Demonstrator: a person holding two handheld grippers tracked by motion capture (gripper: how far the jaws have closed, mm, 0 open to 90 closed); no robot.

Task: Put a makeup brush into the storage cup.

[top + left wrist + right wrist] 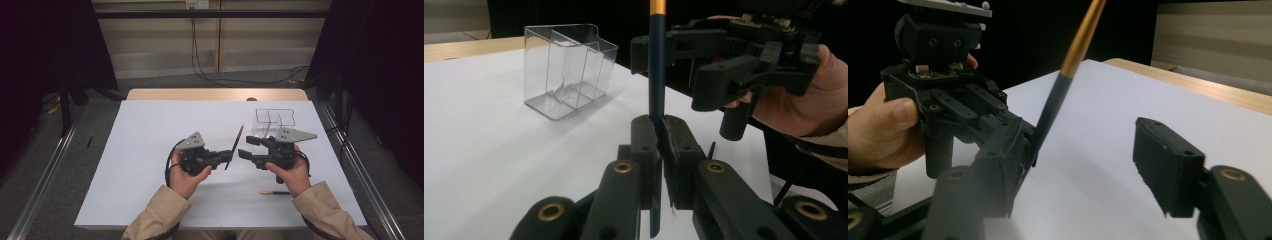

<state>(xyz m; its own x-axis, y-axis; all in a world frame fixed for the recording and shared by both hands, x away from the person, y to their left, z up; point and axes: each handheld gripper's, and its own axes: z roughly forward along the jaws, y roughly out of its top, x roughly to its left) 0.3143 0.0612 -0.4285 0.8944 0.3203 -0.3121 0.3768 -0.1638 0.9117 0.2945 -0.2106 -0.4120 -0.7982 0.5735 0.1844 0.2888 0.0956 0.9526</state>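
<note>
Pencil (234, 148), dark-shafted with an orange upper end, clamped low on its shaft between the closed jaws of the left gripper (226, 156); held clear of the worktop (150, 130), slanting up and toward the far edge in the high view, a little right of the middle; seen standing nearly upright in the left gripper view (656, 70), leaning in the right gripper view (1068, 65). Right gripper (243, 153) just beside it on the right, jaws apart and facing the left gripper; pencil shaft close by one jaw, the other jaw well clear, nothing pressed between the pads. Each gripper carried in a hand, tan sleeves entering from the near edge. Second pencil (274, 192) lying flat near the near right part of the worktop, close under the right hand (290, 175), untouched. Clear plastic holder (272, 120) with inner dividers standing upright toward the far right corner, beyond the right gripper; seen likewise in the left gripper view (566, 67).
</note>
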